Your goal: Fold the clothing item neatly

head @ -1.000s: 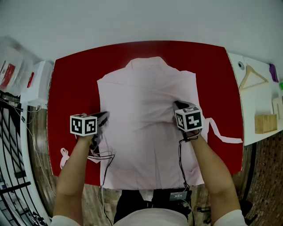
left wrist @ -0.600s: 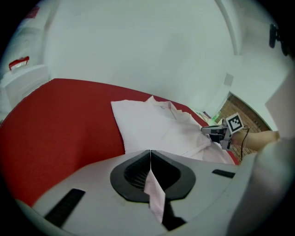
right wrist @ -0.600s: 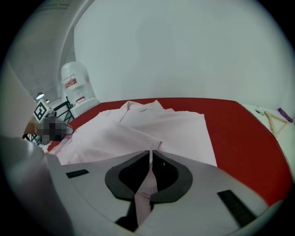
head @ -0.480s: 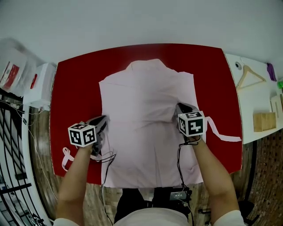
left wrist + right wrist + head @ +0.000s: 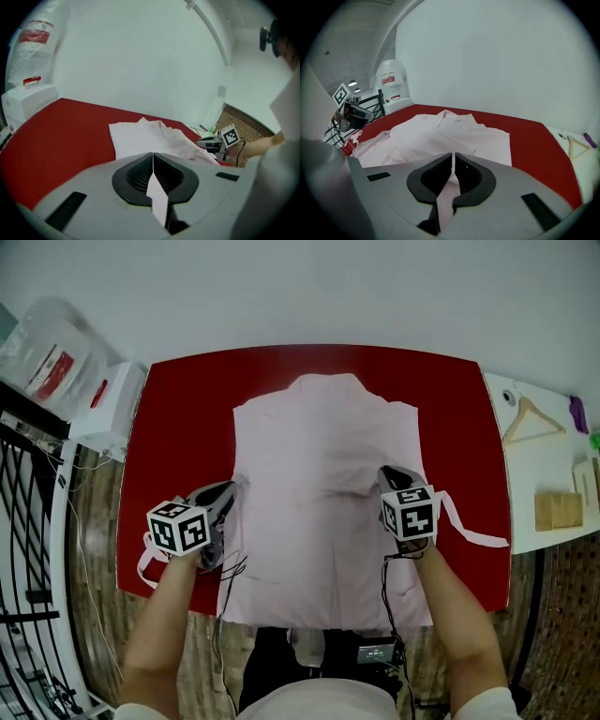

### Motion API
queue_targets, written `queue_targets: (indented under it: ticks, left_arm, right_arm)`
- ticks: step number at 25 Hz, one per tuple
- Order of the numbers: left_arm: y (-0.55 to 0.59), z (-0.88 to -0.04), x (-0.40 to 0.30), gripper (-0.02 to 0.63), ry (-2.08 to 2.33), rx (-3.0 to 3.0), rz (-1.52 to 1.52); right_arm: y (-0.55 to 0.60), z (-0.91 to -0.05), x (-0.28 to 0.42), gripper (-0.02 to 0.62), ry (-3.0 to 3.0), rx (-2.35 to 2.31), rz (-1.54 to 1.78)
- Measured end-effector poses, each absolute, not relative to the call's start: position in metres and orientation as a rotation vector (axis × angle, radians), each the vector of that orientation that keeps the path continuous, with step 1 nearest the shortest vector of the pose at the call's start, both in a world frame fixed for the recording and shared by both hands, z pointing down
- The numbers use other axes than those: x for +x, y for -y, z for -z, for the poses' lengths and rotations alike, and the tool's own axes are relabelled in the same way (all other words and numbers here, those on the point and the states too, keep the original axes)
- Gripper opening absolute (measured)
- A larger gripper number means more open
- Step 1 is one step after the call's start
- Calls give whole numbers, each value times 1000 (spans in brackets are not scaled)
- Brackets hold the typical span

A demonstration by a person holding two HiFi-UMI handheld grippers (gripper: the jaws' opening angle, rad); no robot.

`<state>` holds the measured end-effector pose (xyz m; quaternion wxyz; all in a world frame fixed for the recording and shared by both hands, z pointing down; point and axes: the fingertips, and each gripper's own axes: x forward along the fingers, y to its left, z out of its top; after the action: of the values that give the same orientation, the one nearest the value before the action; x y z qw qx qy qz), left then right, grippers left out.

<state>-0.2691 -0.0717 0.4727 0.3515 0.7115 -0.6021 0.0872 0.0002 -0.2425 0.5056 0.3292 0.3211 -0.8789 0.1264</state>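
- Pink shirt [image 5: 323, 484]: spread over the red bench [image 5: 178, 446], collar at the far edge, hem hanging just past the near edge toward the person. The body lies mostly flat, with soft creases across the middle between the two grippers.
- Left gripper [image 5: 228, 493]: at the shirt's left edge, about halfway down its length. In the left gripper view its fingers [image 5: 133, 176] are pressed together on a thin fold of the pale fabric, which runs out below them.
- Right gripper [image 5: 386, 472]: at the shirt's right edge, roughly level with the left one. In the right gripper view its fingers [image 5: 429, 180] are closed on a pinch of the pink cloth, and the fabric rises in a low ridge toward them.
- Fabric strip [image 5: 469, 526]: pale pink, trailing on the bench to the right of the right gripper; its far end lies near the bench's right edge.
- Fabric loop [image 5: 148, 554]: same colour, at the bench's left edge, just beside the left gripper's marker cube.
- Cables [image 5: 225, 577]: black, running from both grippers down toward the person.
- White side surface [image 5: 544, 465]: right of the bench, carrying a wooden hanger [image 5: 530, 416] and a wooden block [image 5: 558, 510].
- Plastic bag [image 5: 56, 357] and white box [image 5: 108, 409]: off the bench's far left corner.
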Motion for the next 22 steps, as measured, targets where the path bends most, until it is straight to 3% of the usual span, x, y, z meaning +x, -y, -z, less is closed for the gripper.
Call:
queue_targets:
  ticks: [22]
  left_arm:
    - [-41, -462, -288, 6, 1506, 1854, -102]
  right_arm:
    - [128, -486, -51, 28, 2284, 840, -318]
